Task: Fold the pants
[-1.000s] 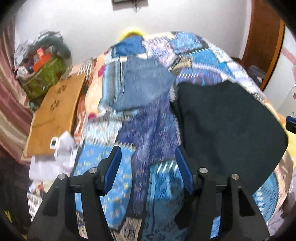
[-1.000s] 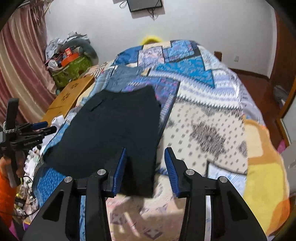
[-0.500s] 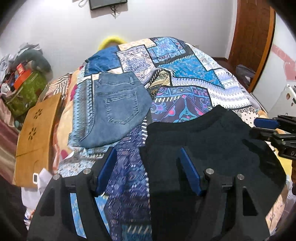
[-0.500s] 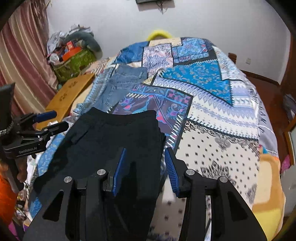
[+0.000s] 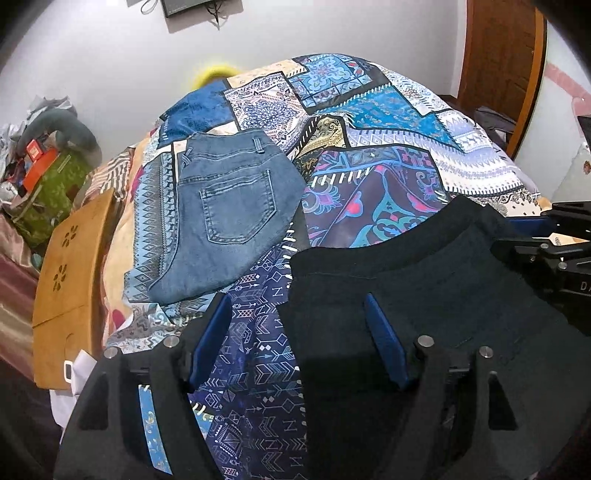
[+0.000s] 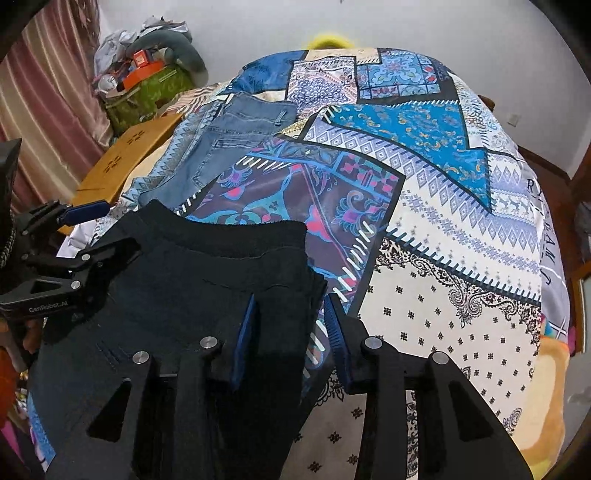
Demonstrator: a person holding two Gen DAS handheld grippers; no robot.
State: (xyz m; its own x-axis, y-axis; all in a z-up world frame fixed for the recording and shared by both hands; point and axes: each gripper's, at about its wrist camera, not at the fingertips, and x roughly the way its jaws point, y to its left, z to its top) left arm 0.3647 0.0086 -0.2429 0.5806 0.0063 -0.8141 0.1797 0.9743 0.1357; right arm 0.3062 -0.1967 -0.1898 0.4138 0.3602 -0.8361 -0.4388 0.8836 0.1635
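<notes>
Left gripper body reads "GenRobot.AI"; jaws wide, just been opening, straddling black pants edge. Right gripper narrow, just been closing astride the pants' edge, pads not seen pressing.

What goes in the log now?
left gripper: jaws just opened wider, black pants edge between | right gripper: jaws just closing, pants edge between, no grip | jeans: folded

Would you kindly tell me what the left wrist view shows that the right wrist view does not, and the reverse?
Only the left wrist view shows the wooden door, the wall-mounted screen and the jeans' back pocket.

Only the right wrist view shows the striped curtain, the wall socket and the hand carrying the left gripper.

Both share the black pants, the folded jeans, the patchwork bedspread, the wooden board and the green bag.
</notes>
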